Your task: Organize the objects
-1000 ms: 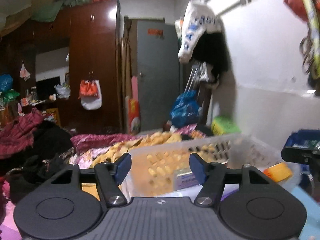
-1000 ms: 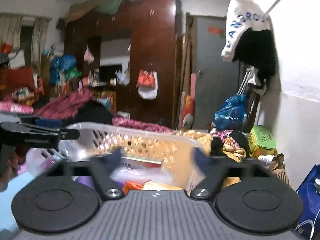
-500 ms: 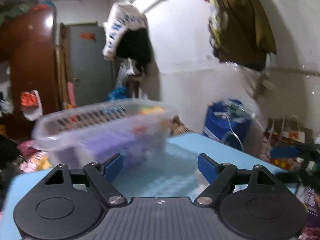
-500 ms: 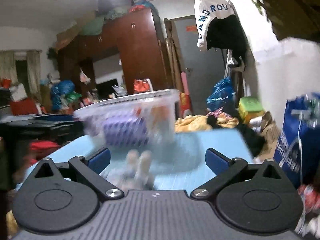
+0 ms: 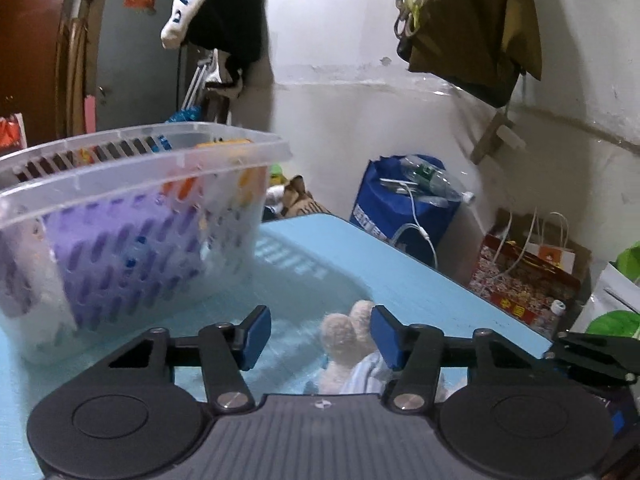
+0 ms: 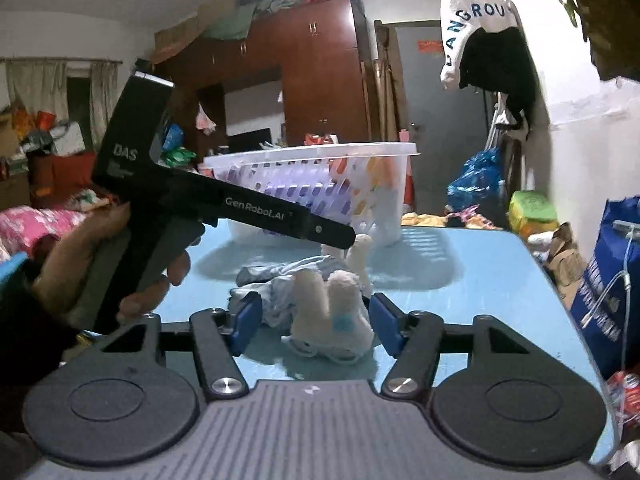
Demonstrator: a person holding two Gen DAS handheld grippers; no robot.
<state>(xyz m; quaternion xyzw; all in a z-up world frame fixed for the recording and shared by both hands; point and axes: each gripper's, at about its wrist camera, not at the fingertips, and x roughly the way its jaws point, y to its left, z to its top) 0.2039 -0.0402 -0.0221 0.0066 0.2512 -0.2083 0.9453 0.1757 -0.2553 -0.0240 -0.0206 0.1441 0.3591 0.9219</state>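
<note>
A white plush toy in pale blue cloth (image 6: 332,312) lies on the light blue table (image 6: 480,280). My right gripper (image 6: 314,326) is open with the toy between its fingers, jaws not touching it. My left gripper (image 5: 320,338) is open just above the same toy (image 5: 348,344), whose ears show by the right finger. The clear plastic basket (image 5: 132,208) holds a purple item and orange things; it stands behind the toy in the right wrist view (image 6: 320,188). The left gripper's body and the hand holding it (image 6: 168,216) cross the left of the right wrist view.
A blue bag with a bottle (image 5: 404,204) and a red patterned box (image 5: 524,280) stand on the floor past the table's right edge. Clothes hang on the wall (image 5: 468,20). A wardrobe (image 6: 320,72) and heaps of clothes fill the room behind.
Both grippers pulled back from the basket and came down over the table. The basket now stands farther off, and the plush toy has come into view between the fingers.
</note>
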